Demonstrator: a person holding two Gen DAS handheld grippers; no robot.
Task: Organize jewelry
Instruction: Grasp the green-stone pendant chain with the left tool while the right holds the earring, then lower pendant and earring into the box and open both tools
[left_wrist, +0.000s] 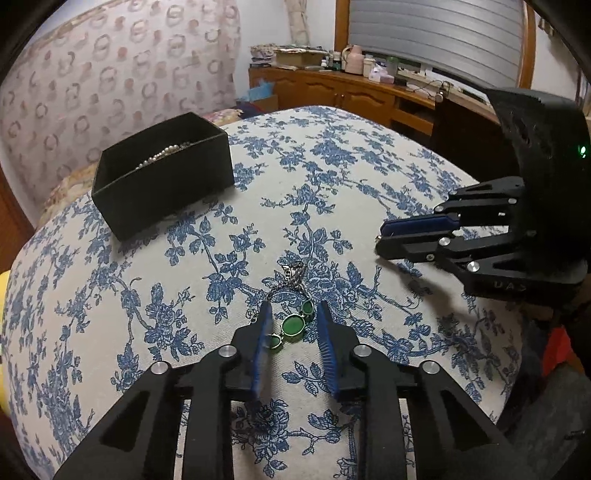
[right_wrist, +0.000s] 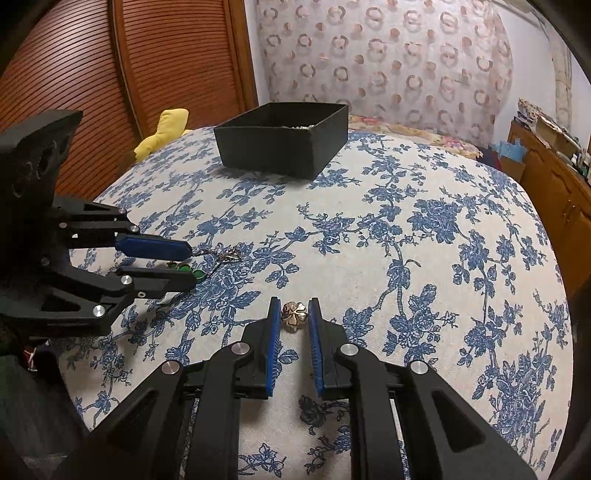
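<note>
A green-stone necklace (left_wrist: 291, 325) with a thin chain lies on the blue-flowered cloth, between the open blue pads of my left gripper (left_wrist: 293, 314). In the right wrist view the same necklace (right_wrist: 184, 268) shows under the left gripper (right_wrist: 190, 266). A gold flower-shaped brooch (right_wrist: 294, 312) lies between the pads of my right gripper (right_wrist: 293, 304), which stands open around it. In the left wrist view the right gripper (left_wrist: 380, 236) is at the right. A black open box (left_wrist: 162, 173) at the back left holds a pearl strand (left_wrist: 162, 155); it also shows in the right wrist view (right_wrist: 284, 144).
The round table (right_wrist: 443, 258) drops off at its edges. A yellow cloth (right_wrist: 162, 133) lies beyond the far left edge. A wooden cabinet (left_wrist: 351, 96) with clutter stands behind, and a slatted wooden door (right_wrist: 110, 74) is at the left.
</note>
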